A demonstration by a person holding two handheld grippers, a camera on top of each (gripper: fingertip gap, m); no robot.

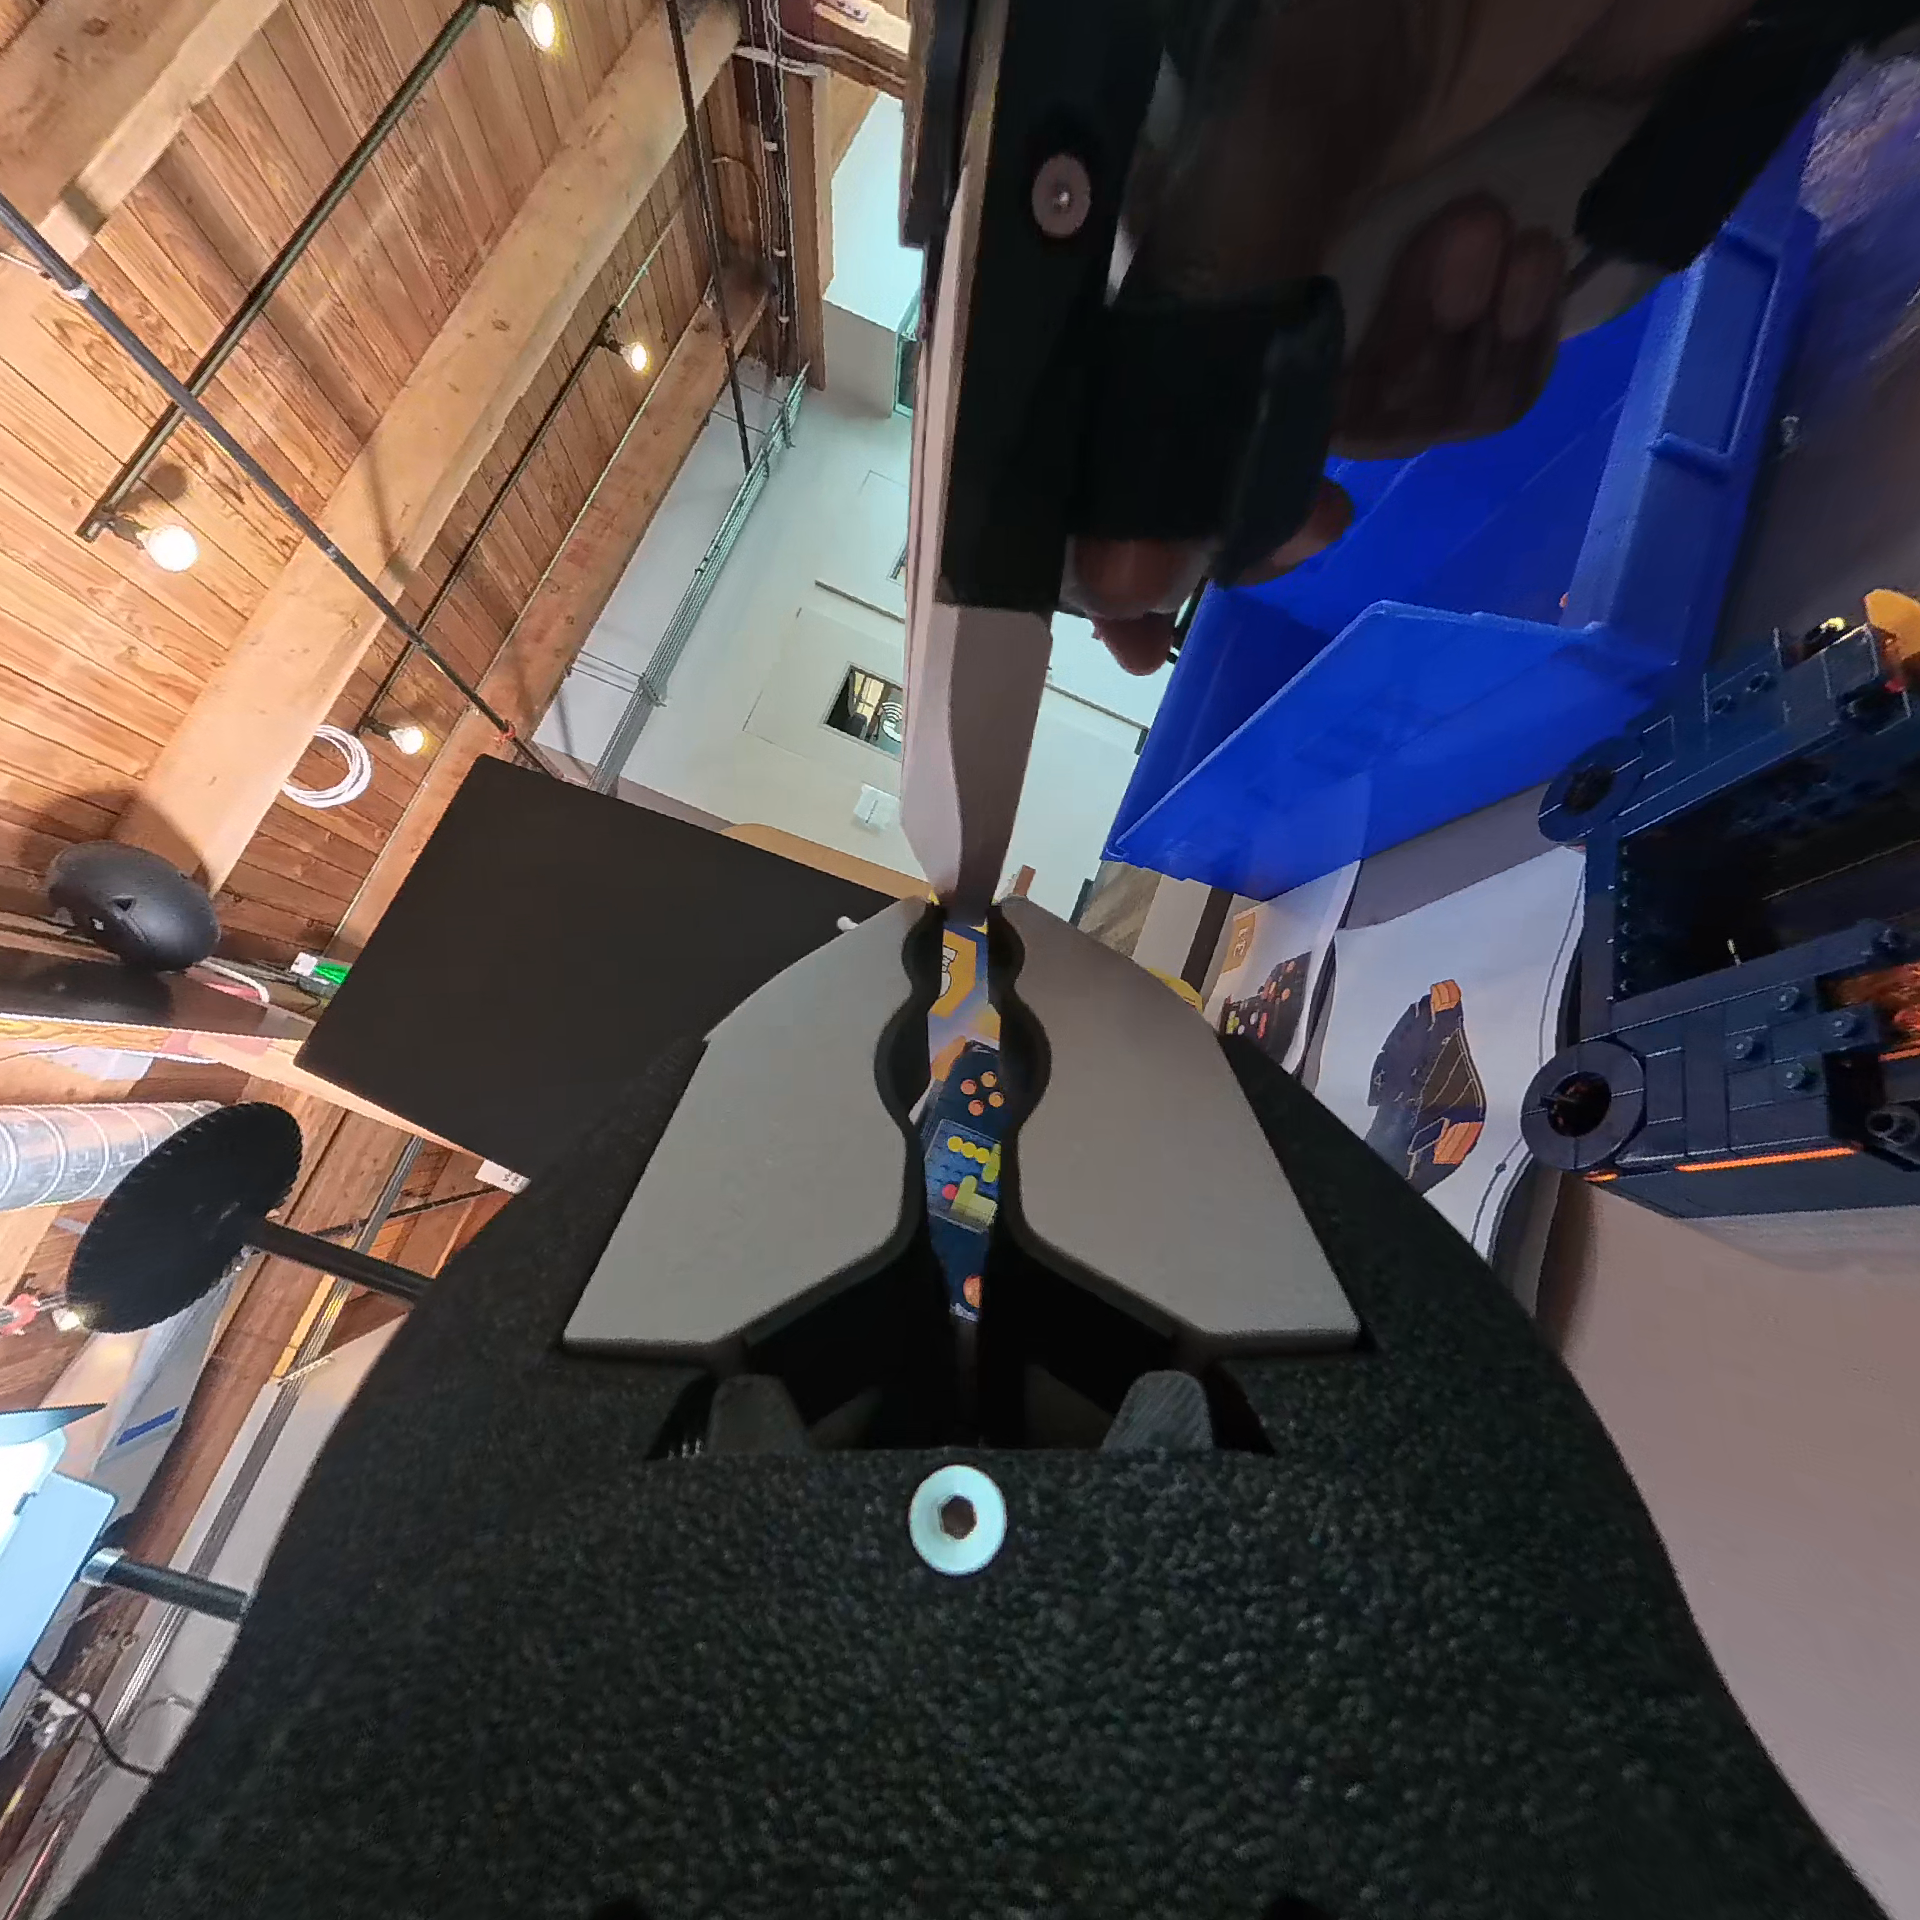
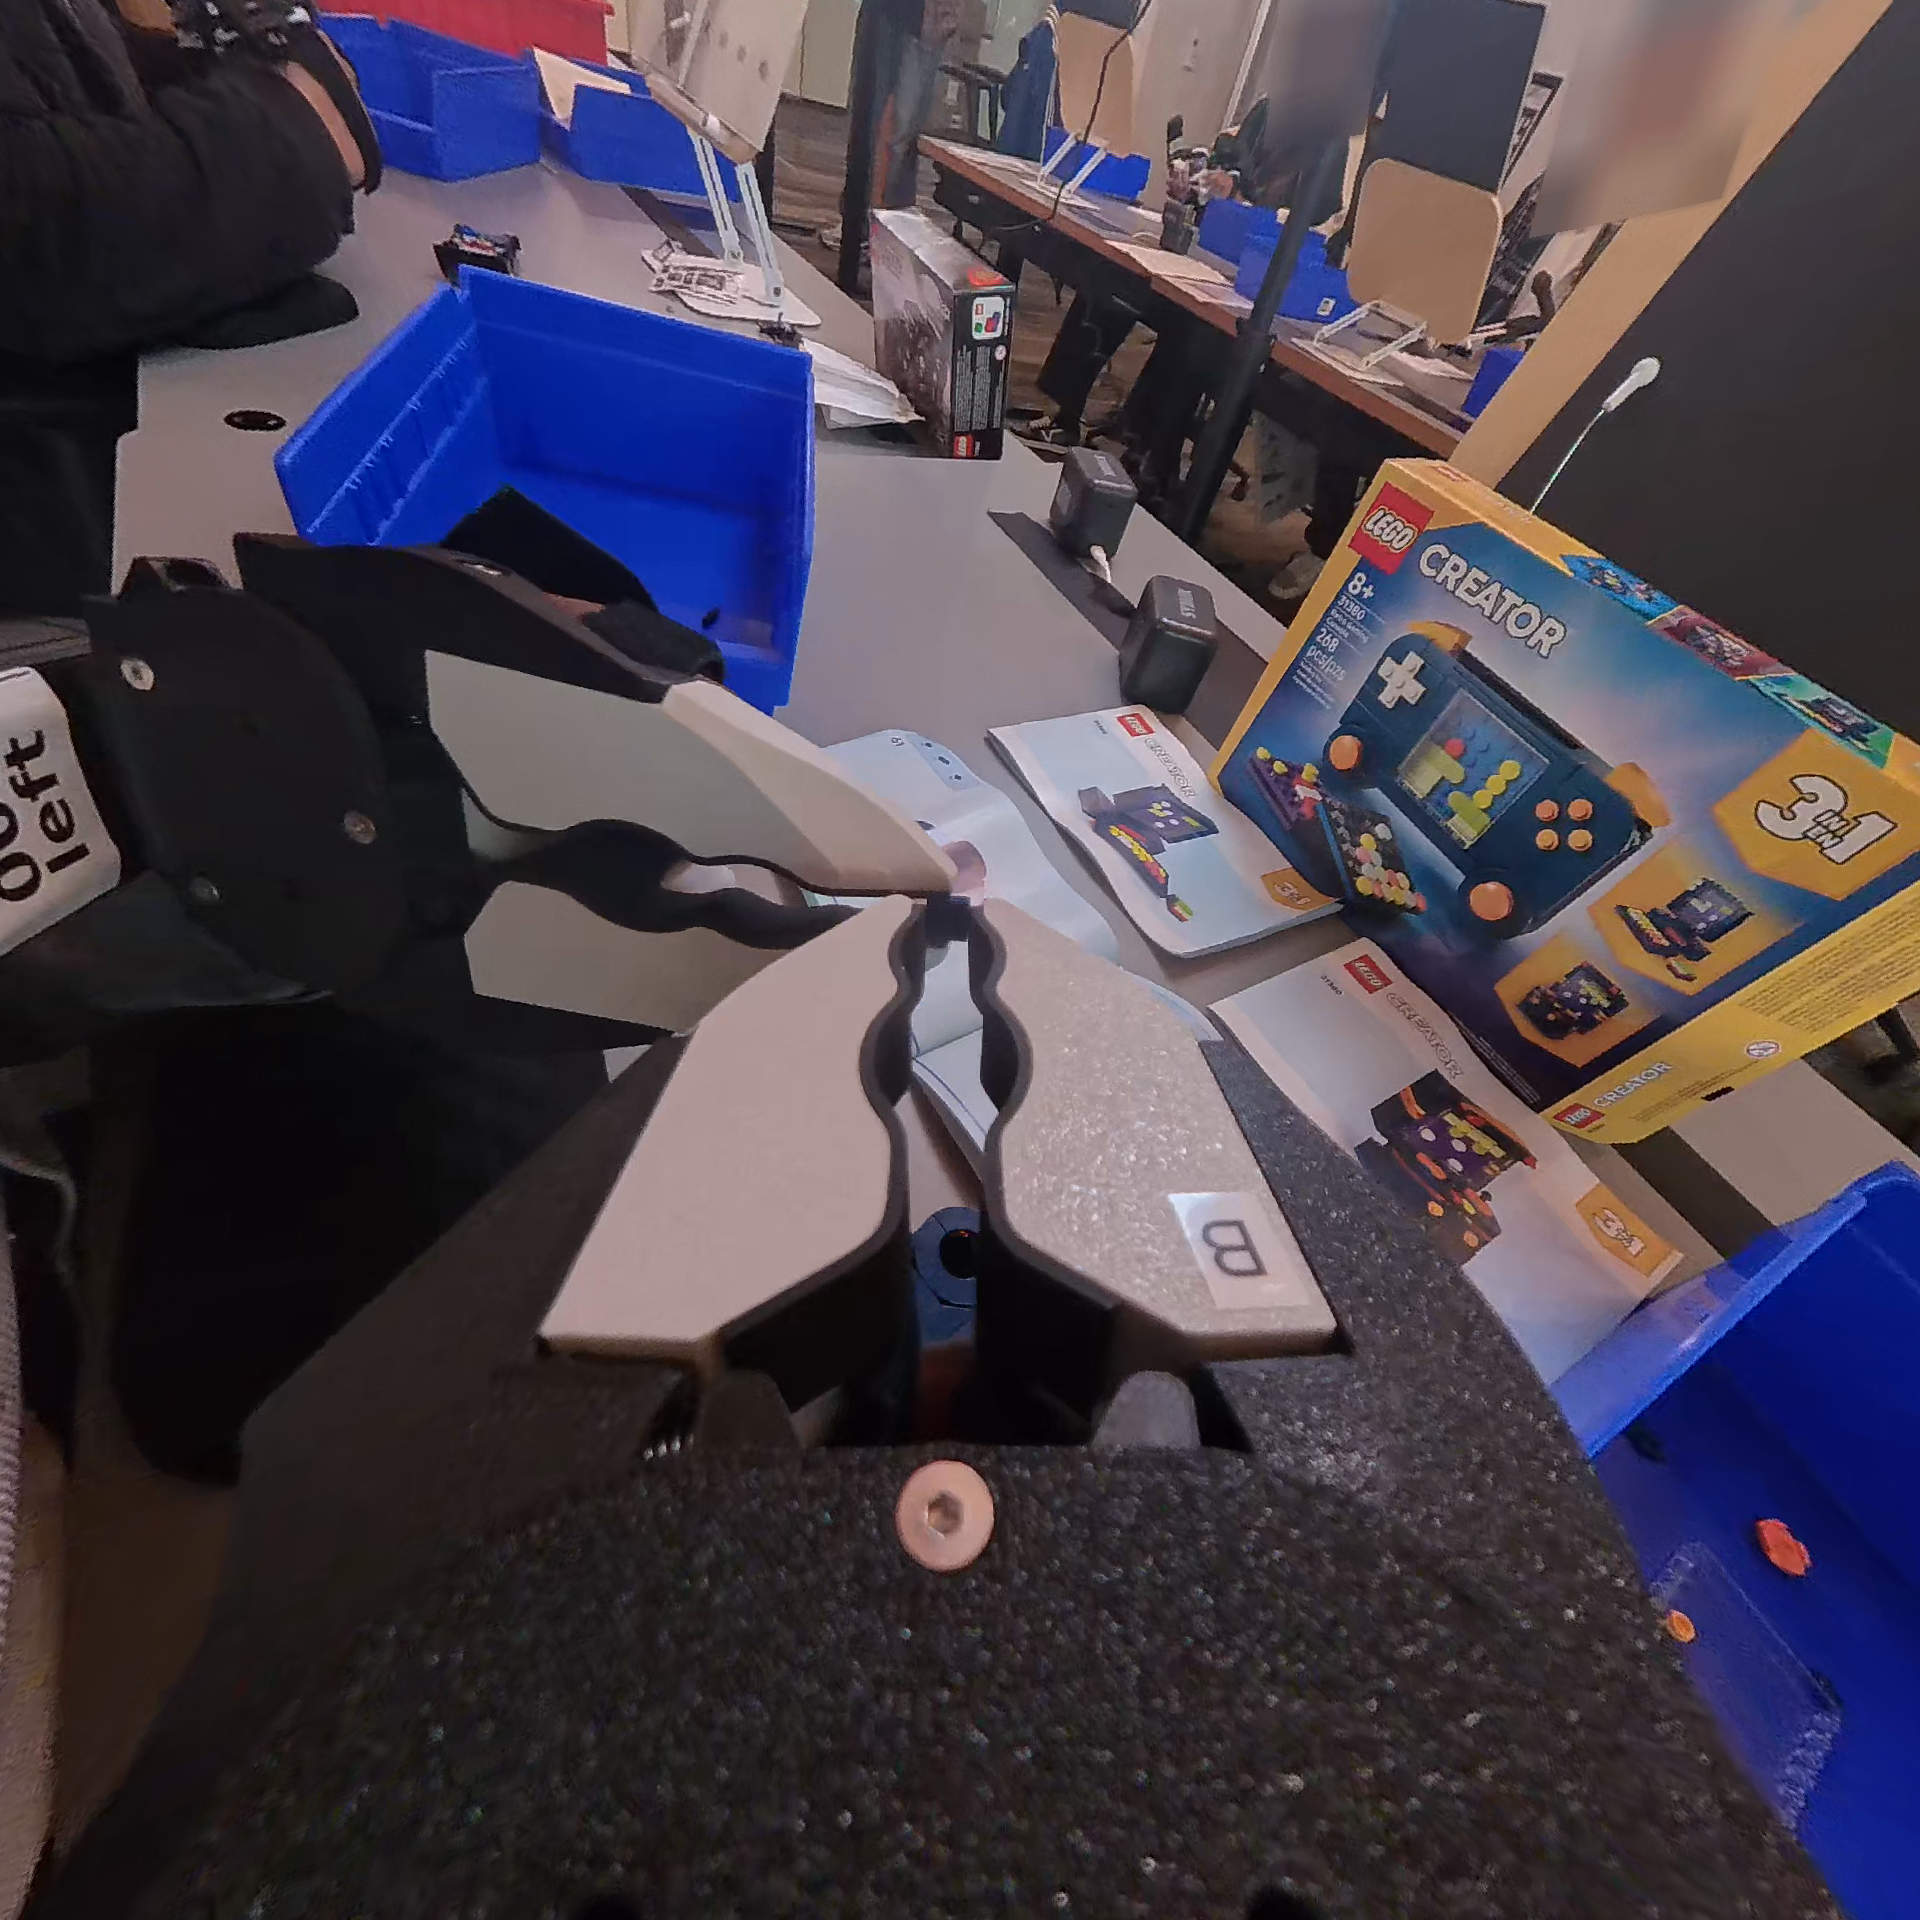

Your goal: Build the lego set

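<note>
Left wrist view was rolled sideways. The left gripper (image 1: 966, 920) had its fingers almost together, a thin slit between them; whether anything was pinched at the tips I could not tell. The right gripper (image 1: 971, 862) reached in from above, its tip meeting the left one's tips. A partly built dark blue model (image 1: 1756, 987) with orange trim sat at the right edge on the table (image 1: 1714, 1507), beside a blue bin (image 1: 1455, 686).

In the right wrist view, the right gripper (image 2: 951, 914) pinched a small dark piece (image 2: 945, 920), and the left gripper (image 2: 940, 868) touched the same spot. Booklets (image 2: 1143, 821) and the set's box (image 2: 1558, 790) lay beyond.
</note>
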